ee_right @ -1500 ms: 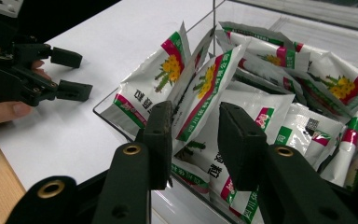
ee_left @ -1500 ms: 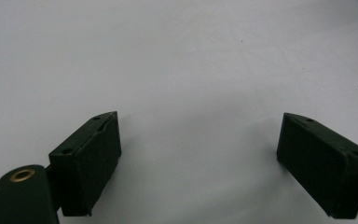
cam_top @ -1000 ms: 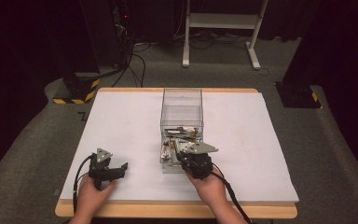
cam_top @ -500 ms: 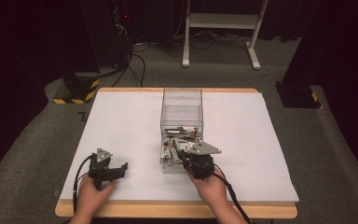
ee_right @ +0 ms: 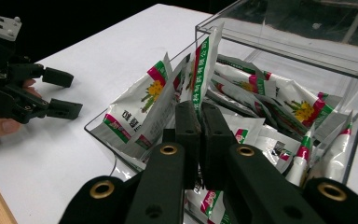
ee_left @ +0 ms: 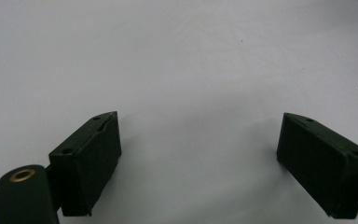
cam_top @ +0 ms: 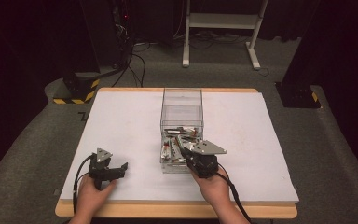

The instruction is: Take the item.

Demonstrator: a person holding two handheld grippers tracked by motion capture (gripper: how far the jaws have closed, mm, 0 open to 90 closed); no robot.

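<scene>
A: Item one — left hand-held gripper (cam_top: 121,168)?
B: Near front-left corner of white tabletop (cam_top: 121,126), held in left hand (cam_top: 91,193). Jaws spread wide in left gripper view, nothing between them but bare white surface. Also visible at far left of right gripper view (ee_right: 67,93), jaws apart.

A: Item two — right hand-held gripper (ee_right: 200,128)?
B: Held in right hand (cam_top: 214,186), at the near end of clear plastic box (cam_top: 182,100), grey three-cornered plate on top. Jaws pressed together in right gripper view, tips down among the sachets. Grip on any one sachet — cannot tell.

A: Item three — container?
B: Clear plastic box, open-topped, standing mid-tabletop, long axis running away from the person. Far end looks bare; near end loaded.

A: Item four — contents?
B: Sachets (ee_right: 142,105) — white packets with green and pink-red bands and a yellow flower print, heaped loosely in the near end of the box (ee_right: 307,51). Several tilted up against the near wall, one standing taller than the rim just left of the right jaws. Same heap seen from above (cam_top: 177,142).

A: Item five — surroundings?
B: Grey carpeted floor (cam_top: 32,154) around the tabletop; white frame legs (cam_top: 221,21) beyond the far edge; black-and-yellow striped base (cam_top: 77,88) off far-left corner.
</scene>
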